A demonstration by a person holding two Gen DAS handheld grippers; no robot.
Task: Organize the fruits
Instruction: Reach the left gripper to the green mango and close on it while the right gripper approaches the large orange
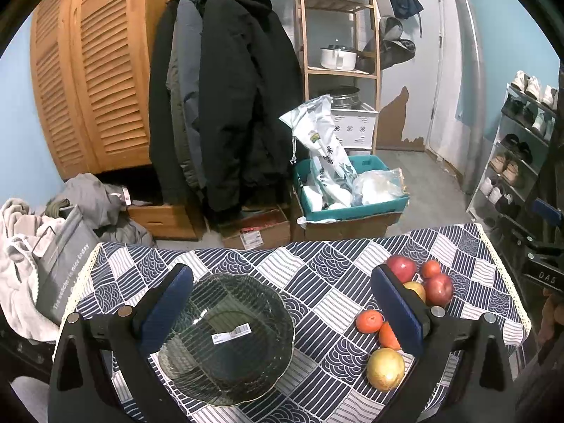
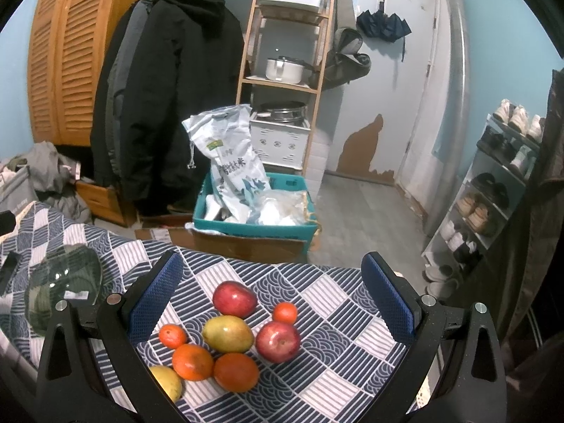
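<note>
1. Our left hand-held gripper [image 1: 282, 303] hangs spread wide over the worktop [image 1: 317, 257], its blue textured pads [image 1: 165, 306] gripping nothing; our right hand-held gripper [image 2: 282, 303] is likewise wide apart and empty above the fruit.
2. Writing we can read: the grey bag [image 1: 67, 257] left of the worktop says "The weather is nice today"; a white barcode sticker [image 1: 231, 333] lies in the glass plate [image 1: 225, 338], its print too small to read; the white sack [image 2: 232, 155] in the teal crate [image 2: 246, 227] carries printed characters we cannot make out.
3. We see the plate as ribbed, clear, scallop-edged glass, empty of fruit, lying flat between the left fingers.
4. The fruit sits in a loose cluster on the worktop's right part, well apart from the plate: two glossy red apples [image 2: 234, 298] [image 2: 278, 340], two yellow-green mangoes [image 2: 227, 333] [image 2: 165, 382], two larger oranges [image 2: 192, 361] [image 2: 236, 372] and two small tangerines [image 2: 172, 335] [image 2: 284, 312].
5. The checked navy-and-white cloth [image 2: 335, 352] covers the worktop, with a pale lace trim at its edges; bare cloth lies open between plate and fruit and right of the cluster.
</note>
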